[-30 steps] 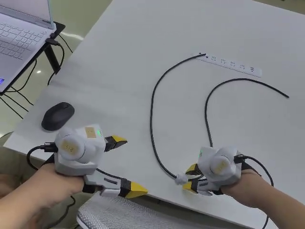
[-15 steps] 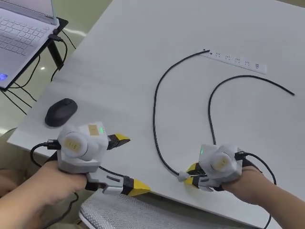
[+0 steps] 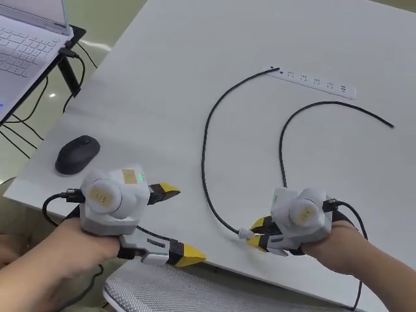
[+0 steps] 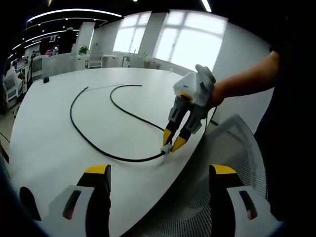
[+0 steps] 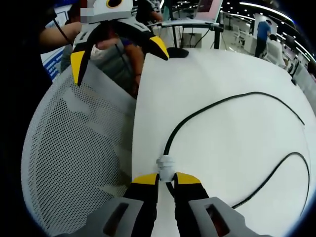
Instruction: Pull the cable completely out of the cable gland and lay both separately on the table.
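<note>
Nothing of note has shifted over the last second. The right hand-held gripper (image 3: 257, 234) keeps its place near the front edge of the surface (image 3: 162, 78), and the left hand-held gripper (image 3: 177, 222) hangs beyond that edge as before.

Right jaws are nearly together, clamped on the black cable (image 3: 204, 149) just behind the white gland (image 3: 245, 233), which sits against the tips. Left jaws stand wide apart and hold nothing. The gland is threaded on the cable, so separation is not yet done.

Step in hand: the left hand-held gripper should probably close squarely on the gland body. The pull should then run along the line of the cable, not across it, so the cable slides rather than kinks. Long loops lie over the surface and must feed through, so drag is likely.

Surroundings:
- The power strip (image 3: 312, 82) lies just beside one far end of the cable; contact cannot be confirmed.
- The mouse (image 3: 77, 154) and laptop (image 3: 26, 52) are well to the left.
- The mesh chair (image 3: 149, 292) stands below the edge.

None of these obstructs the pull. Working this close to the edge, a released gland could drop off.
</note>
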The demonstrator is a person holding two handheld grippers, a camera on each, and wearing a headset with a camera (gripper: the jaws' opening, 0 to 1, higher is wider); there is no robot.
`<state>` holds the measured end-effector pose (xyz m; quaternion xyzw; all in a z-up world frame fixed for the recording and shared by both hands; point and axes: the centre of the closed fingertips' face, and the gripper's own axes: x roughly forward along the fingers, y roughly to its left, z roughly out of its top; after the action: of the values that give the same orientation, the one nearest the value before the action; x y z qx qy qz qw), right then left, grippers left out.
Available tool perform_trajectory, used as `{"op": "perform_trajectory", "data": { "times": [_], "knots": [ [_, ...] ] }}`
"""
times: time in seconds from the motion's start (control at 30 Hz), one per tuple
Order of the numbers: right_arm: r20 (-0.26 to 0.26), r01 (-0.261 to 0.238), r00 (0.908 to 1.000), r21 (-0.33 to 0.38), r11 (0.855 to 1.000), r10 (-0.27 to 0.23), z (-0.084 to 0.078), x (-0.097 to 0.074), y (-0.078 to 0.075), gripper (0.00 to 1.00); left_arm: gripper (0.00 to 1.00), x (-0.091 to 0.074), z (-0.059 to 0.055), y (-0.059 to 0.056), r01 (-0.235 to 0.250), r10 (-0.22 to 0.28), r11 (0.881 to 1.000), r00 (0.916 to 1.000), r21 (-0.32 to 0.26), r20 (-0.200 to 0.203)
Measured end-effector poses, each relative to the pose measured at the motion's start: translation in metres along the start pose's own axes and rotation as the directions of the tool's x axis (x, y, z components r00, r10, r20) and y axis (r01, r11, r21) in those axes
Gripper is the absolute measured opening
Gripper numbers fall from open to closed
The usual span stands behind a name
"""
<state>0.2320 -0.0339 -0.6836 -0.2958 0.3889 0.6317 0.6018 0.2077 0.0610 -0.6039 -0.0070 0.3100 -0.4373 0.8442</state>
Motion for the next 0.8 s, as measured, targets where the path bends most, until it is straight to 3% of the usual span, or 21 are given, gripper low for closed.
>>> {"op": "perform_trajectory", "data": {
  "times": [0.43, 0.6, 0.8],
  "knots": [
    [0.053, 0.044, 0.9977, -0.012, 0.999, -0.043, 0.021, -0.044, 0.004, 0.06, 0.8, 0.009, 0.028, -0.009, 0.046, -0.047, 0.997, 0.9988, 0.063, 0.015],
    [0.072, 0.048, 0.9963, -0.01, 0.999, -0.048, 0.03, -0.064, 0.007, 0.06, 0.77, 0.01, 0.05, -0.012, 0.066, -0.07, 0.995, 0.9963, 0.08, 0.05],
    [0.09, 0.058, 0.9945, -0.04, 0.997, -0.054, 0.041, -0.08, 0.011, 0.06, 0.74, 0.016, 0.068, -0.023, 0.109, -0.117, 0.985, 0.9917, 0.133, 0.054]
  ]
}}
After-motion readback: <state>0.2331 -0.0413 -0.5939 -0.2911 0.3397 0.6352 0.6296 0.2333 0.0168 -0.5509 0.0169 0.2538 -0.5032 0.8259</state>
